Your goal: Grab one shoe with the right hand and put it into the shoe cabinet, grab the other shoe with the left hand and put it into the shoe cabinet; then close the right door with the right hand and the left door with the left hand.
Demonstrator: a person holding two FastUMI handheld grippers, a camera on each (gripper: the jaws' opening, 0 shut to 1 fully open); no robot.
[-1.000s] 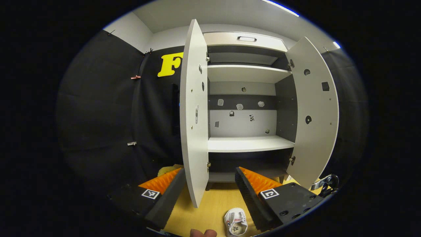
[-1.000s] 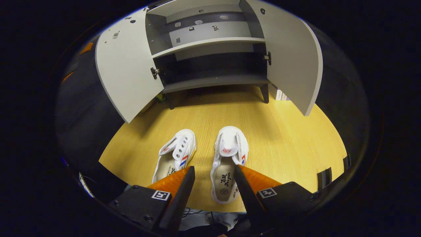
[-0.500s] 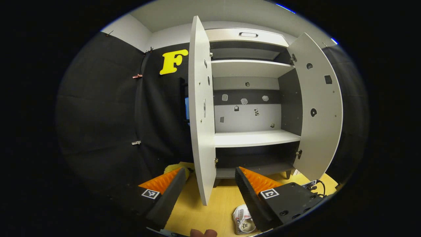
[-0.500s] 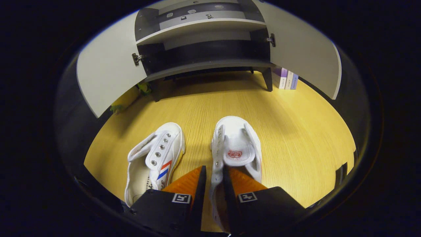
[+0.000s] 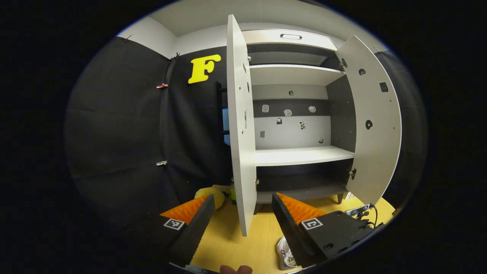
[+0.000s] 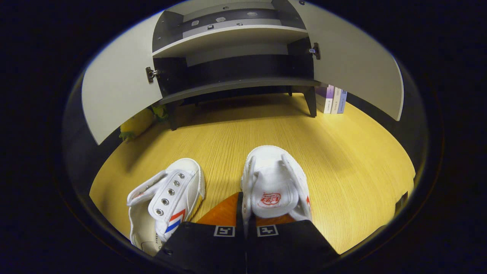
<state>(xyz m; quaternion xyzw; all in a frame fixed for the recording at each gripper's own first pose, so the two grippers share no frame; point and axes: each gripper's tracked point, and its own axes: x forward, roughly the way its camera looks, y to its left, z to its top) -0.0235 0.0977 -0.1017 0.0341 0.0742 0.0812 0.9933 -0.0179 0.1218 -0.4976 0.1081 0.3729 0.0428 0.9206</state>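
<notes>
Barely started: right claw [image 6: 245,213] is clenched on one shoe [image 6: 274,182] just ahead of it, the other shoe [image 6: 167,198] sits on the counter [image 6: 342,160] to its left, left claw [image 5: 239,213] hangs released, cabinet [image 6: 236,82] doors both open.

floor: yellow wood-grain board [image 6: 342,152] | walls: black cloth [image 5: 121,125], white wall [image 5: 152,34] above | clutter: books [image 6: 333,99] upright by cabinet leg; yellow plush [image 6: 137,122] on floor
</notes>
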